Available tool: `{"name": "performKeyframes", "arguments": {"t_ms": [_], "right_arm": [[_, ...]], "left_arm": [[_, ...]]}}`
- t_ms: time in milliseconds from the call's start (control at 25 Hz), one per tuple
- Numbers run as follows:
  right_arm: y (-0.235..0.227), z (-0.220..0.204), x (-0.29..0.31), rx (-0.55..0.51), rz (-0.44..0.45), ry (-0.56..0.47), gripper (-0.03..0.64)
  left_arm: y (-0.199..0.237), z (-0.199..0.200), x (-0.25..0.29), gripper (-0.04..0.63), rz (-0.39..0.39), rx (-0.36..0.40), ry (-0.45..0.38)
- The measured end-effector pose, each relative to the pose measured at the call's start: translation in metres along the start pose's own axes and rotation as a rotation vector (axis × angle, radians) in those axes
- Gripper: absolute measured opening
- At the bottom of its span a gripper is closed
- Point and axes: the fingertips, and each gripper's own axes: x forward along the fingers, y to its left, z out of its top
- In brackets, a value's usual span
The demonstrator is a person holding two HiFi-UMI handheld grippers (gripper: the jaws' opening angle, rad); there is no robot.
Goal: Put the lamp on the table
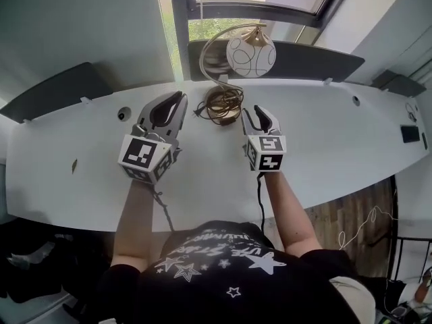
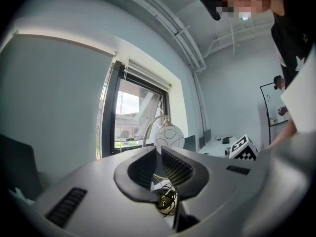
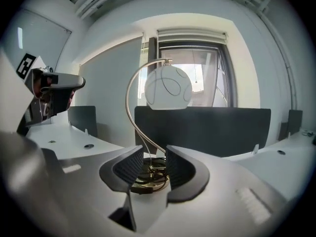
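Right gripper (image 3: 155, 166): jaws spread, nothing between the pads. Left gripper (image 2: 159, 171): jaws likewise apart, empty. Near both, further along the worktop, stands the lamp (image 3: 168, 88). It has an arched brass stem, a white glass globe shade and a round brass base (image 1: 223, 105) wrapped in dark coiled cord. It stands upright on the white worktop (image 1: 324, 147), near the far edge at mid-length, by the window.

Judged: globe fragile and top-heavy; stem stiff but slick. Best hold is low on the stem or at the base rim, never the shade. Loose cord may snag.
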Motion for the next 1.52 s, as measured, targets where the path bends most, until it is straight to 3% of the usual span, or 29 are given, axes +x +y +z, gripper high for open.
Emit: {"name": "performKeyframes", "arguments": {"t_ms": [360,720,1000,1240,1520], "right_arm": [[0.086,0.01,-0.06,0.038,0.016,-0.032,0.078],[0.133,-0.024,-0.138,0.074,-0.154,-0.022,0.003],[0.128,-0.023,-0.191,0.024,-0.25,-0.062,0.002],[0.13,-0.034,-0.234,0.049,-0.21,-0.048,0.0],[0.126,-0.067,-0.301,0.09,-0.137,-0.006,0.002]], "left_arm": [[-0.003,-0.011,-0.086,0.034,-0.078,-0.027,0.023],[-0.021,-0.032,-0.152,0.035,-0.223,-0.061,0.014],[-0.033,-0.027,-0.18,0.035,-0.24,-0.061,0.008],[-0.066,-0.023,-0.196,0.034,-0.235,-0.063,0.011],[-0.137,-0.026,-0.217,0.034,-0.239,-0.047,0.05]]}}
